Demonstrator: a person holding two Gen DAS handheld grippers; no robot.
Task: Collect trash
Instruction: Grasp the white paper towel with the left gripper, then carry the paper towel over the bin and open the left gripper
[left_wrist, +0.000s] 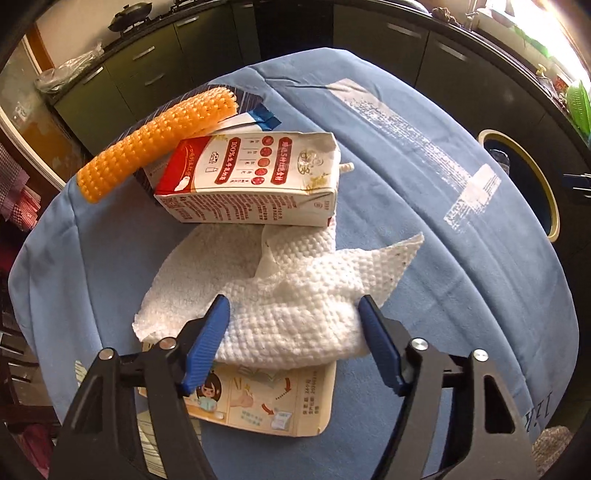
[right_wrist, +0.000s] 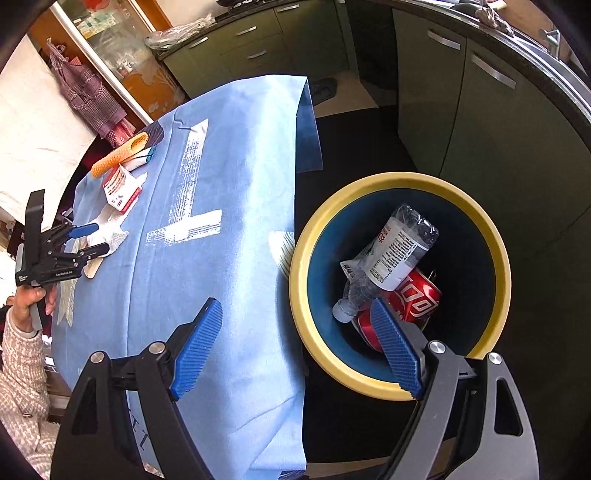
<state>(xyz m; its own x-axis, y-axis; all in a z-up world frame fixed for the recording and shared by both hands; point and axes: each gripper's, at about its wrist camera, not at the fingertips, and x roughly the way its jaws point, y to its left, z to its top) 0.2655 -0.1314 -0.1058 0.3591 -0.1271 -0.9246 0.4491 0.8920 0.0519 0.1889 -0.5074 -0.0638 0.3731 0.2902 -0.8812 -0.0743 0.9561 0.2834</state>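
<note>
A: Fingers (left_wrist: 221, 314) of the left gripper (left_wrist: 293, 314) are seen on either side of a crumpled white paper towel (left_wrist: 280, 295); each blue pad is set against an edge of the wad. Whether the towel is truly pinched cannot be told.

B: Where is the towel placed?

A: It is spread on the bench (left_wrist: 424, 221), which is covered by a blue cloth with worn white print. Part of a flattened printed packet (left_wrist: 273, 402) is covered by it. A milk carton (left_wrist: 255, 177) is laid on its side just beyond, touching the towel's far edge. An orange ridged strip (left_wrist: 155, 140) is propped on the carton's far corner, over a blue and white box (left_wrist: 255, 118).

B: And the right gripper (right_wrist: 295, 343)?

A: It is held wide apart, with nothing between its fingers (right_wrist: 195, 350). It is pointed down over the bench edge and a round bin (right_wrist: 369, 376) with a yellow rim, which is stood on the floor beside the bench. A clear plastic bottle (right_wrist: 391, 258) and a red soda can (right_wrist: 413, 299) are seen inside the bin, the bottle laid across the can.

B: Is the person shown?

A: A hand (right_wrist: 31, 299) and a knitted sleeve (right_wrist: 18, 369) are seen at the left gripper's handle.
</note>
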